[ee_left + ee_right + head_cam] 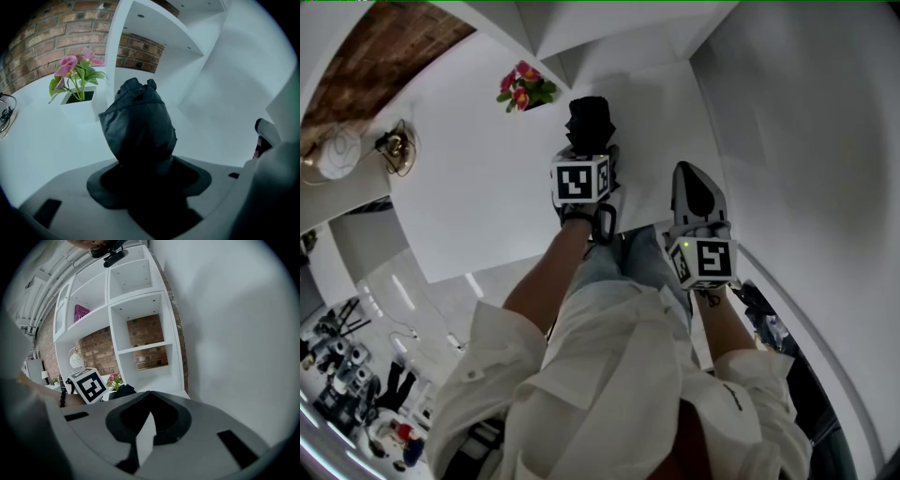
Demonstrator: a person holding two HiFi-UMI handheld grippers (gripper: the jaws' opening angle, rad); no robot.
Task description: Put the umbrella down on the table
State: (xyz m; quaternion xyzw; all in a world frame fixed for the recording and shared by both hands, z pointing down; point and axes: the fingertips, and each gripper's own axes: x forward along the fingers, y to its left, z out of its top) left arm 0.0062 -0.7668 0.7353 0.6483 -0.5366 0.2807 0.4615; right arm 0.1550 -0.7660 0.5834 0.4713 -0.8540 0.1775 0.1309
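A black folded umbrella (589,120) sticks out forward from my left gripper (591,159), which is shut on it above the white table (478,197). In the left gripper view the umbrella's bunched fabric (138,124) fills the space between the jaws of the left gripper (145,174) and hides the table under it. Whether the umbrella touches the table I cannot tell. My right gripper (692,176) hovers to the right of the left one, apart from the umbrella. Its jaws (147,394) meet at the tips with nothing between them. The left gripper's marker cube (89,384) shows in the right gripper view.
A white planter with pink flowers (525,86) (77,75) stands on the table just beyond and left of the umbrella. A small lamp-like object with a cable (396,145) lies at the table's left. A white shelf unit (136,310) and a white wall (806,141) bound the far and right sides.
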